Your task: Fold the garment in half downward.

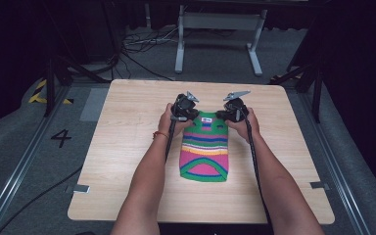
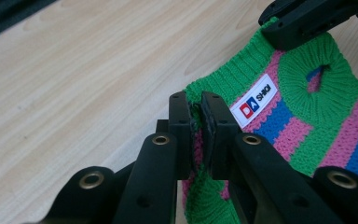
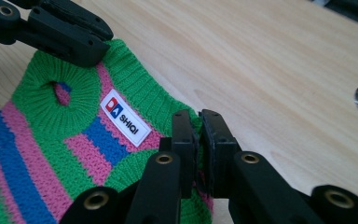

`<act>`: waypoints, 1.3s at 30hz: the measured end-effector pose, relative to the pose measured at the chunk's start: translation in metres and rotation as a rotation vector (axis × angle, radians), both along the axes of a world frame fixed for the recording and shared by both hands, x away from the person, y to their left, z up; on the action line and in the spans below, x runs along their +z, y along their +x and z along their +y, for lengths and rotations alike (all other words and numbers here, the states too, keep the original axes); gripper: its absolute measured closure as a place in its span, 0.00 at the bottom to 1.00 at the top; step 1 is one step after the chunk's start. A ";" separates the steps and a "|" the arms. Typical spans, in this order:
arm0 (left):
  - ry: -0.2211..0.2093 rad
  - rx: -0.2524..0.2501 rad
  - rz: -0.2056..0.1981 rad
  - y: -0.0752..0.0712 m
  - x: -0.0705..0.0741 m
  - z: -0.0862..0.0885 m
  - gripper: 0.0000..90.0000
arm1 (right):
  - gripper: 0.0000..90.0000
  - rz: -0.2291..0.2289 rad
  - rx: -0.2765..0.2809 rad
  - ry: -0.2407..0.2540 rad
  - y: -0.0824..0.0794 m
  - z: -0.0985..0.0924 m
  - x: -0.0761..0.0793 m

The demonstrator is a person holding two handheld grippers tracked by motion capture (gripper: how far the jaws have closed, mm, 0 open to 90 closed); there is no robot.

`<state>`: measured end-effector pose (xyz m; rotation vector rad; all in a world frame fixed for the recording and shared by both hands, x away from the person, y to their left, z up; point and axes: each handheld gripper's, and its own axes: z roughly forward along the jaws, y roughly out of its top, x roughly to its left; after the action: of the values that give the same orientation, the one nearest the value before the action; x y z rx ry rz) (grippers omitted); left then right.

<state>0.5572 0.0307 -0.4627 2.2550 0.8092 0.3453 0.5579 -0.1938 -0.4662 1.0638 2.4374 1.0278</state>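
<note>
1. A striped knit sweater (image 1: 204, 152) in green, pink and blue lies flat near the middle of the table (image 1: 127, 147), its neck end pointing away from the person; a white label (image 2: 254, 101) sits just inside the green collar.
2. The left gripper (image 2: 195, 109) has its jaws clamped on the collar edge at one corner of the neck; knit shows pinched between the pads.
3. The right gripper (image 3: 199, 128) is clamped on the collar at the other corner, just beside the label.
4. Both hands hold the grippers at the sweater's far end, near each other; cables trail back along the forearms.
</note>
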 end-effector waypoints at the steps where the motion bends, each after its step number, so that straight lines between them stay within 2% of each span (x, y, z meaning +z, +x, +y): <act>1: 0.000 0.000 0.000 0.000 0.000 0.000 0.93 | 0.95 0.000 0.000 0.000 0.000 0.000 0.000; 4: 0.012 -0.014 -0.012 -0.003 0.011 -0.001 0.93 | 0.95 -0.038 0.016 0.000 -0.001 -0.002 0.013; 8: 0.011 -0.015 -0.035 -0.006 0.021 0.000 0.93 | 0.95 -0.071 0.027 0.000 -0.004 -0.004 0.021; 10: 0.026 -0.034 -0.042 -0.009 0.027 0.001 0.93 | 0.95 -0.087 0.037 0.014 -0.006 -0.004 0.027; 11: 0.048 -0.057 -0.059 -0.011 0.031 0.001 0.93 | 0.95 -0.091 0.039 0.018 -0.007 -0.004 0.029; 14: 0.033 -0.067 -0.065 -0.016 0.038 0.004 0.93 | 0.95 -0.115 0.063 0.029 -0.012 -0.004 0.038; 16: 0.027 -0.074 -0.081 -0.022 0.044 0.008 0.93 | 0.95 -0.121 0.071 0.036 -0.016 -0.004 0.042; 18: 0.047 -0.098 -0.109 -0.031 0.048 0.010 0.92 | 0.95 -0.134 0.096 0.050 -0.023 -0.005 0.047; 22: 0.055 -0.114 -0.113 -0.046 0.048 0.016 0.91 | 0.95 -0.150 0.149 0.069 -0.040 -0.005 0.054; 23: 0.048 -0.124 -0.113 -0.052 0.048 0.018 0.91 | 0.95 -0.151 0.156 0.067 -0.043 -0.004 0.055; 25: 0.066 -0.144 -0.120 -0.061 0.045 0.021 0.91 | 0.94 -0.154 0.192 0.058 -0.055 -0.002 0.055; 26: 0.059 -0.149 -0.120 -0.064 0.044 0.022 0.91 | 0.94 -0.155 0.207 0.055 -0.061 -0.001 0.055; 32: 0.048 -0.194 -0.136 -0.085 0.039 0.027 0.91 | 0.94 -0.147 0.246 0.074 -0.079 -0.004 0.049; 33: 0.048 -0.213 -0.134 -0.092 0.036 0.027 0.91 | 0.94 -0.141 0.266 0.075 -0.087 -0.006 0.045; 34: 0.048 -0.213 -0.134 -0.092 0.036 0.027 0.91 | 0.94 -0.141 0.266 0.075 -0.087 -0.006 0.045; 39: 0.042 -0.253 -0.156 -0.111 0.030 0.026 0.91 | 0.94 -0.129 0.321 0.083 -0.104 -0.009 0.037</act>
<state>0.4466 0.0567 -0.4328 2.3033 0.4331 0.4150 0.4538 -0.2029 -0.4295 0.6160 2.5289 1.2607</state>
